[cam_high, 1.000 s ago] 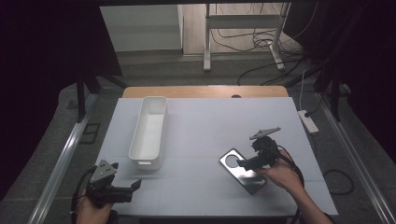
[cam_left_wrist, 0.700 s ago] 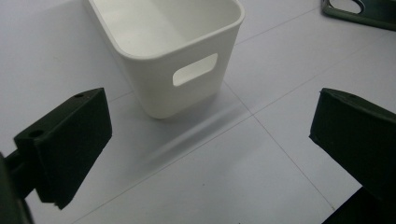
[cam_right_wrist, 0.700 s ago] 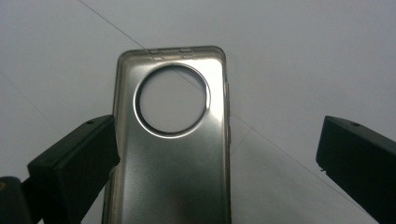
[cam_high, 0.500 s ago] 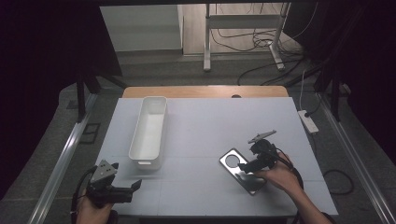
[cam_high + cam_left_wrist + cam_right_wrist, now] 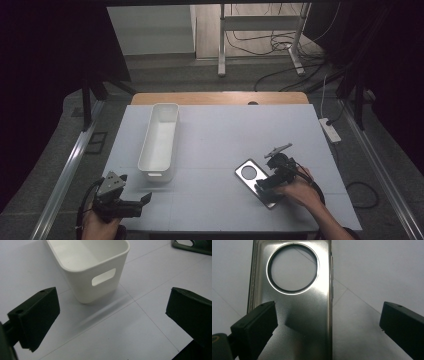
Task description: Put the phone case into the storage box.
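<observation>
A shiny phone case (image 5: 250, 182) with a round hole lies flat on the white table at the right front. My right gripper (image 5: 263, 186) hovers low over its near end, open. In the right gripper view the case (image 5: 307, 315) sits between the jaws toward the left one, with bare table before the right one, and my right gripper (image 5: 327, 325) touches nothing. My left gripper (image 5: 144, 201) is open at the table's front left. In its own view my left gripper (image 5: 112, 315) faces the white bin's near end (image 5: 82, 287), and the case's corner (image 5: 197, 246) shows at top right.
The long white bin (image 5: 172, 135) stands left of centre, running away from me, with nothing seen inside it. A wooden strip (image 5: 220, 97) borders the table's far edge. A power strip (image 5: 329, 129) and cables lie on the floor to the right.
My right gripper has come down and slightly toward me over the phone case. The left gripper, the case and the bin have stayed where they were.
</observation>
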`<state>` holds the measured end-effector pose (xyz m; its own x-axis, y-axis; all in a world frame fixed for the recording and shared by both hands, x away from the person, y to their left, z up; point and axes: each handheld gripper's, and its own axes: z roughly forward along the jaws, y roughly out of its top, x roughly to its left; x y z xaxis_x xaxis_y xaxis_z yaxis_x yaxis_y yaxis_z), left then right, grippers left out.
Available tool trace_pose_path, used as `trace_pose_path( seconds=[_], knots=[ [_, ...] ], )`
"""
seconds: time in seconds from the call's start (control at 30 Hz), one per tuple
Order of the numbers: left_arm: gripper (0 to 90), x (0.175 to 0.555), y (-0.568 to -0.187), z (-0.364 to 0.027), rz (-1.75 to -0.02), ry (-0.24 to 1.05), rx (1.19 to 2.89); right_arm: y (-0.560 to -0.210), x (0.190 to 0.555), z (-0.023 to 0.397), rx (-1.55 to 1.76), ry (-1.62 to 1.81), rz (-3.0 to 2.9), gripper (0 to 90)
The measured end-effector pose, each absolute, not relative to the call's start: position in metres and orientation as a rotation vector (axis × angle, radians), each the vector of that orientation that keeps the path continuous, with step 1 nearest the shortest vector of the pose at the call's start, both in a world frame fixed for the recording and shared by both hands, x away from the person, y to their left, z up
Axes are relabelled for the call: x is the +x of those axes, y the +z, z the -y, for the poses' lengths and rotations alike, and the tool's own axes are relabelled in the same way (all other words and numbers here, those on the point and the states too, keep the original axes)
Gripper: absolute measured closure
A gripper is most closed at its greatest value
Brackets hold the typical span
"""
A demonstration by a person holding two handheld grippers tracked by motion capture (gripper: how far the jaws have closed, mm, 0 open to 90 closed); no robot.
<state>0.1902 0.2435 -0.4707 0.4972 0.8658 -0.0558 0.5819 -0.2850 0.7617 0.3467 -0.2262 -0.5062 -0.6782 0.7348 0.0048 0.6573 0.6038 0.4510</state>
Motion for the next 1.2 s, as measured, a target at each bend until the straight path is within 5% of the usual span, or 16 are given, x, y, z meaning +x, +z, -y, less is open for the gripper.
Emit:
trace_pose_path(
  seconds=[0.23,0.8,1.2],
  knots=[
    [0.0,0.190,-0.471,-0.243,-1.186,0.485,1.996,-0.508,0.346,0.227,1.143,0.606,-2.671,15.4],
    [0.2,0.191,-0.471,-0.243,-1.190,0.481,2.003,-0.498,0.347,0.238,1.179,0.630,-2.718,85.9],
    [2.5,0.194,-0.471,-0.248,-1.198,0.416,1.972,-0.497,0.347,0.240,1.145,0.647,-2.719,87.9]
  ],
)
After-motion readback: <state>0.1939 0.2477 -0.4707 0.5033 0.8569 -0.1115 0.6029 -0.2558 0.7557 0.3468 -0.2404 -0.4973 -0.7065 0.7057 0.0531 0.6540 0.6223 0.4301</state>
